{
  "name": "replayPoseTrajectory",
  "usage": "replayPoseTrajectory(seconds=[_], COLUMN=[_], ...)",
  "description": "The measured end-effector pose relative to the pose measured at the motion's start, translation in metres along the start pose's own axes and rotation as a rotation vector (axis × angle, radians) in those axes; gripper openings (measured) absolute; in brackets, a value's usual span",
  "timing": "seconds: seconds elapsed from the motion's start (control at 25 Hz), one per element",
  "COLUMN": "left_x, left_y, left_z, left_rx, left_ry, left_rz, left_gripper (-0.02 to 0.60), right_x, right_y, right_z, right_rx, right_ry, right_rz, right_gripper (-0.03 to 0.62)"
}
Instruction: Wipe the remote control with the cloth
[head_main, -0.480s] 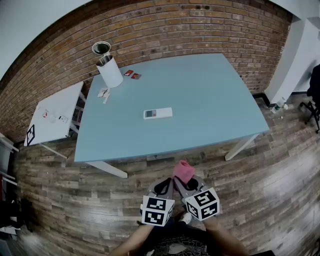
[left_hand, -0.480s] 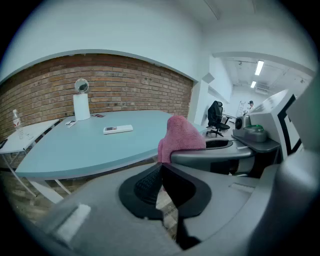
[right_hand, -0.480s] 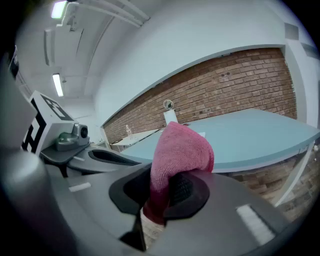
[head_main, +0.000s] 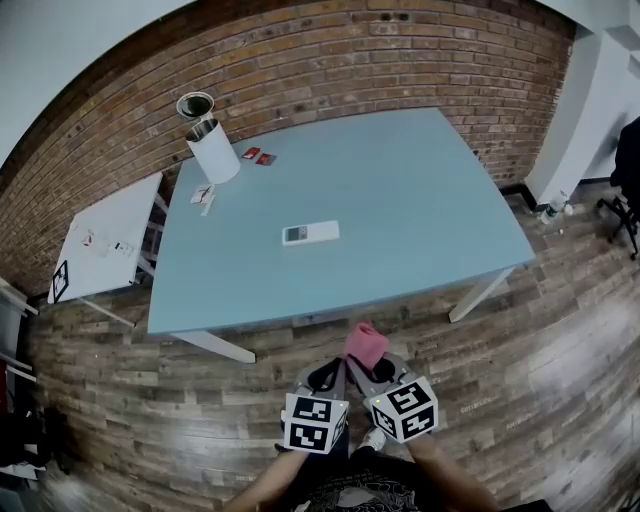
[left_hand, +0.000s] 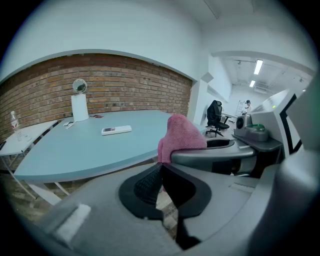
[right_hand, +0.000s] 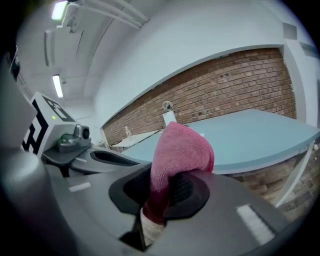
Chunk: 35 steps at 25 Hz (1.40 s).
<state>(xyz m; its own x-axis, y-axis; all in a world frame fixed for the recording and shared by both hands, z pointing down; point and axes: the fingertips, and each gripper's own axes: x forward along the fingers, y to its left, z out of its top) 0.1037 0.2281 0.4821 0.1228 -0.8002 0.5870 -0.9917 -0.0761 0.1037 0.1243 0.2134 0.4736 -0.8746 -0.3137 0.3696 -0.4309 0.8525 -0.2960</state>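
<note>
Head view: remote control (head_main: 310, 233) lies flat near the middle of the pale blue tabletop (head_main: 420, 190), long axis across the frame, nothing touching it. Both tools are low in the frame, off the tabletop's near edge, over wood floor.

Right tool (head_main: 383, 370): jaws clamped on the pink cloth (head_main: 366, 342). The right gripper view shows the fabric pinched between the pads and a rounded bunch standing out past the tips.

Left tool (head_main: 327, 376): jaws pressed together, nothing between them.

Handling, my estimate:
- Cloth is soft, light and limp. The free bunch ahead of the jaws looks like the wiping face.
- Remote looks light, rigid, smooth plastic. Likely to skate on the slick tabletop under a wipe.
- Best hold is probably across its narrow width at one end, with the empty left tool, leaving the face clear.
</note>
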Motion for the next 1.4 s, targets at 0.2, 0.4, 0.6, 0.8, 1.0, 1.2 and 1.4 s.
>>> replayPoseTrajectory(seconds=[0.2, 0.4, 0.6, 0.8, 1.0, 1.2, 1.4], left_x=[0.011, 0.031, 0.056, 0.078, 0.092, 0.103, 0.119], left_y=[0.016, 0.047, 0.078, 0.11, 0.147, 0.187, 0.221], left_z=[0.006, 0.014, 0.031, 0.052, 0.071, 0.093, 0.105], left_rx=[-0.013, -0.03, -0.024, -0.001, 0.029, 0.11, 0.227], left_ry=[-0.003, -0.001, 0.001, 0.006, 0.006, -0.019, -0.003], left_rz=[-0.002, -0.005, -0.025, -0.038, -0.037, -0.041, -0.05], left_gripper=[-0.005, -0.005, -0.005, -0.005, -0.004, -0.002, 0.009], right_x=[0.017, 0.047, 0.08, 0.112, 0.144, 0.175, 0.199], right_y=[-0.007, -0.016, -0.032, -0.047, -0.052, -0.054, -0.054], right_z=[0.004, 0.014, 0.026, 0.047, 0.066, 0.083, 0.098], right_rx=[-0.007, -0.019, -0.014, -0.006, -0.008, -0.003, -0.005], right_ry=[0.015, 0.034, 0.046, 0.05, 0.054, 0.068, 0.068], right_rz=[-0.001, -0.005, -0.024, -0.042, -0.052, -0.064, -0.06], right_gripper=[0.063, 0.063, 0.063, 0.063, 0.063, 0.063, 0.063])
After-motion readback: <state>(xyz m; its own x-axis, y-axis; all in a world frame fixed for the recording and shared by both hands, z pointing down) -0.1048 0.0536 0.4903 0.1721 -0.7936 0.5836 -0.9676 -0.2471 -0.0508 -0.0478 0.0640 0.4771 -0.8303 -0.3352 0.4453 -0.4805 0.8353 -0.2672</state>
